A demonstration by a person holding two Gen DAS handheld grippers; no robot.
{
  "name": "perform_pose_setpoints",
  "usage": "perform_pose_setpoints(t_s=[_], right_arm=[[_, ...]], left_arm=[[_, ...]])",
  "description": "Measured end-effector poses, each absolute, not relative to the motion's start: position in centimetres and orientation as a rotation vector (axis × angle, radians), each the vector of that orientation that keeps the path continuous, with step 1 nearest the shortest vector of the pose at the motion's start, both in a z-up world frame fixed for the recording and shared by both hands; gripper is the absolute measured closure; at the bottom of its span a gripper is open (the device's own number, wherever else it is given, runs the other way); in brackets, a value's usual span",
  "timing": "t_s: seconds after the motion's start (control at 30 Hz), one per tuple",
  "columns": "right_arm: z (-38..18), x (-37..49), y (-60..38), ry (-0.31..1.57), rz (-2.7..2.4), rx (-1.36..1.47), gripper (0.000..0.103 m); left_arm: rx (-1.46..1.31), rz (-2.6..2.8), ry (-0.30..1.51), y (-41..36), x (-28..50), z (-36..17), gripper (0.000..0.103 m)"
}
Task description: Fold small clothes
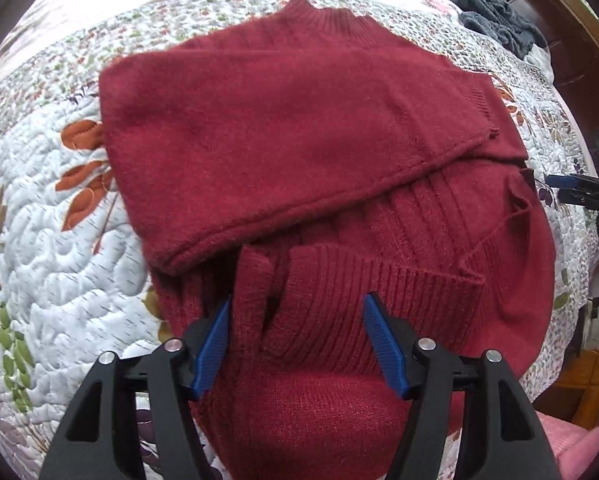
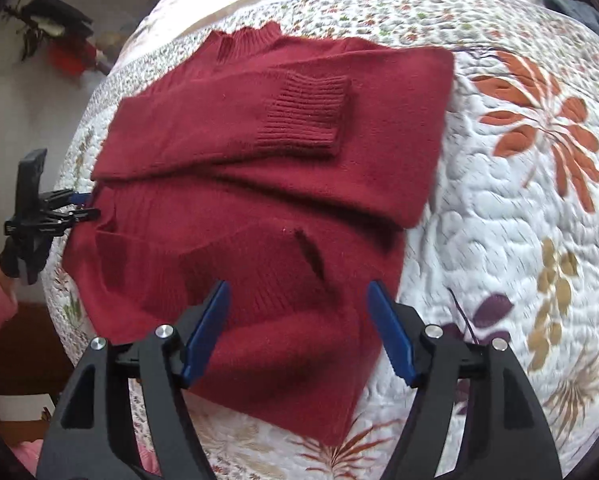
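Red knitted sweater [image 1: 283, 128] lying flat on the quilted bed cover [image 1: 51, 240], collar at the far end, hem at the near end; both sleeves are already folded across the chest, the ribbed cuff [image 2: 303, 114] of one resting on the body panel. The garment's long axis runs from collar to hem, that is, away from both cameras. Left gripper [image 1: 297, 338] is seen from its own wrist view with fingers spread apart, a ribbed fold of the hem rising between them but not pinched; in the right wrist view the same tool shows at the sweater's left edge, its fingers there too small to judge. Right gripper [image 2: 297, 330] hangs over the near hem, fingers likewise released, holding nothing. Judgement: the hem lies directly ahead of both pairs of fingers, so the likely next fold carries the near end towards the collar, each hand taking its own corner.
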State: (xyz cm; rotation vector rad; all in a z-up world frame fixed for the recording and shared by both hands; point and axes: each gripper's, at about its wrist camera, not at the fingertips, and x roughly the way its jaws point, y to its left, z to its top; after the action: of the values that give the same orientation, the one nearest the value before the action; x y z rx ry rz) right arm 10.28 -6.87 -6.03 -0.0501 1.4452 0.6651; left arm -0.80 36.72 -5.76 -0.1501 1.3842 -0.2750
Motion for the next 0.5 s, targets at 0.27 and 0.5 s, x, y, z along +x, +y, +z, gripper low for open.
perform_pose_setpoints(t_s=[0.27,0.5], right_arm=[[-9.8,11.5,-4.0,1.509,0.714,-0.161,0.045],[-10.2,11.2,-2.5,1.495,0.745,-0.274,0.058]], left_arm=[[-0.152,-0.262,1.371,36.7,-1.0,-5.8,0.043],[-0.129,-0.274,1.374,36.4,-0.4,-6.1,0.041]])
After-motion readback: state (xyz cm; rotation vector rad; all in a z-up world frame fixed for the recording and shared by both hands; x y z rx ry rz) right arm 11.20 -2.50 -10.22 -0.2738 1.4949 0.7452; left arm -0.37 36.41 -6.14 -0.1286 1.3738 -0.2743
